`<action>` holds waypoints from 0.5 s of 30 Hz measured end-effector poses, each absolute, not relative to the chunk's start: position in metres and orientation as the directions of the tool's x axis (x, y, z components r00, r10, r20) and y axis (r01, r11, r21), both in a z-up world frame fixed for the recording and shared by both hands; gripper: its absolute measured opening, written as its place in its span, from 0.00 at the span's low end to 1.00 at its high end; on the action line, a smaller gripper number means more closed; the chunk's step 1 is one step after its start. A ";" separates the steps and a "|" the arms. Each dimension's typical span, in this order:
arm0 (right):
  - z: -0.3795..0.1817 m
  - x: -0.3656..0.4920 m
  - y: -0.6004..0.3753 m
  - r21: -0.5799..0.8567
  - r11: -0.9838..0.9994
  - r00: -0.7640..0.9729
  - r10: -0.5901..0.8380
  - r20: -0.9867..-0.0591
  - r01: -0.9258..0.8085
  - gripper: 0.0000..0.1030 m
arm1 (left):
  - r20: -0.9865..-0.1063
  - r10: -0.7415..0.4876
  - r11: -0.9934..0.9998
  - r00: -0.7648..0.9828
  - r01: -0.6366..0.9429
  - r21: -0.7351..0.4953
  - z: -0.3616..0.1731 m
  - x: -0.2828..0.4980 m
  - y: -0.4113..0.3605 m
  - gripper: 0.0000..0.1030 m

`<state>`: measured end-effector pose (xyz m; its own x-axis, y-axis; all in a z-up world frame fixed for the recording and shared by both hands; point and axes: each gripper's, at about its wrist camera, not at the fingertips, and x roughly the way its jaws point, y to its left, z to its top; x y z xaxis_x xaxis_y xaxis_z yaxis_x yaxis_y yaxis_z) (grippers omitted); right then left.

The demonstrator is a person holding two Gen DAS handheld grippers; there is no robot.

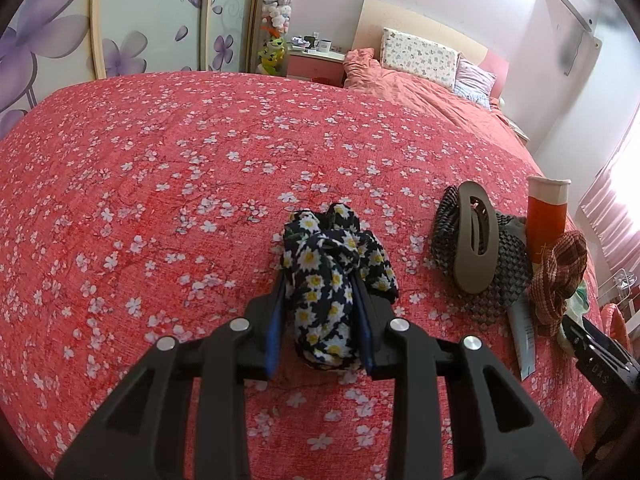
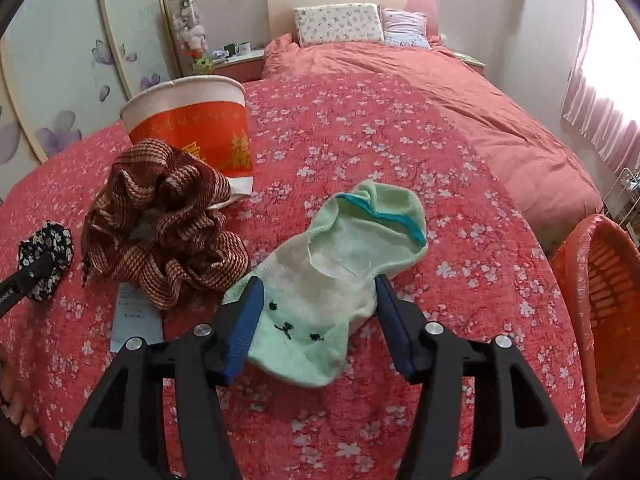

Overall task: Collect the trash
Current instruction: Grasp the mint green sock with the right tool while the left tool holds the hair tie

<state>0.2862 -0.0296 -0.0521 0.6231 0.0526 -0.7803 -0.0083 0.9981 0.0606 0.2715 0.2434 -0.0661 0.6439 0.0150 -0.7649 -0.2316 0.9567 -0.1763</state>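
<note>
Left gripper (image 1: pixel 322 300) is clamping the daisy-print scrunchie (image 1: pixel 334 276). Right gripper (image 2: pixel 318 316) is standing open, straddling the green sock (image 2: pixel 336 280) on the bedspread (image 2: pixel 360 152)

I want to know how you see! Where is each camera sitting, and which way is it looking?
Left wrist: on the left claw, looking down along its fingers at the bed; that claw squeezes a daisy scrunchie, and the other claw's tip shows at the right edge.
Right wrist: on the right claw, looking down at a green sock lying between its fingers, orange basket at right.
Both share: daisy scrunchie, brown striped scrunchie, paper cup, headboard.
</note>
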 end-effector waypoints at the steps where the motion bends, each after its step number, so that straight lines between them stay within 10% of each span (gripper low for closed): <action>1: -0.051 0.285 -0.029 0.056 0.998 0.627 0.052 -0.778 -0.012 0.38 | -0.765 0.015 0.957 0.644 -0.232 -0.177 -0.066 0.271 0.244 0.31; 3: -0.051 0.283 -0.028 0.050 0.998 0.631 0.058 -0.774 -0.031 0.09 | -0.765 0.014 0.956 0.644 -0.232 -0.178 -0.066 0.272 0.243 0.31; 15: -0.034 0.259 -0.065 0.044 0.999 0.684 0.034 -0.729 -0.002 0.07 | -0.769 0.028 0.968 0.638 -0.209 -0.139 -0.064 0.276 0.236 0.33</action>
